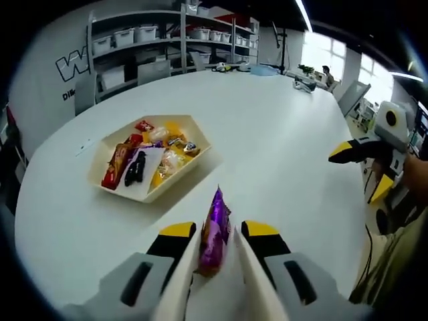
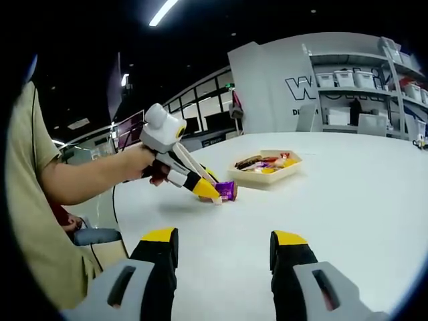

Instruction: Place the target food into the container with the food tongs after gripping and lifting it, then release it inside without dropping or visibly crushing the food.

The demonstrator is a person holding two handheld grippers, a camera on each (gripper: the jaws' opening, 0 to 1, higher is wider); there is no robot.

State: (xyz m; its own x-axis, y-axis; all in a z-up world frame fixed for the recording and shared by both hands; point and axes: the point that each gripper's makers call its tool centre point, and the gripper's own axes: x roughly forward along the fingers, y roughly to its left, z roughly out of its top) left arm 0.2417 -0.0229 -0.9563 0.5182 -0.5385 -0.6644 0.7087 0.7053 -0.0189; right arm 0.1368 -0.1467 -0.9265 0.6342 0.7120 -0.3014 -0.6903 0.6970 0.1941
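White table (image 1: 281,154) carries a snack tray (image 1: 200,127); left hand-held gripper (image 1: 215,234) pinches a purple packet (image 1: 215,231); right hand-held gripper (image 2: 224,244) gapes empty.

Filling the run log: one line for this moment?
left hand-held gripper: tongs shut on purple snack packet, at table level | tray: holds other snacks, packet not in | right hand-held gripper: open, empty

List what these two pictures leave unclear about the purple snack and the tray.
- Purple snack packet, left gripper view: its lower end is hidden between the tongs of the left hand-held gripper.
- Tray, right gripper view: too small to tell its snacks apart.
- Packet lettering: blurred in both views.
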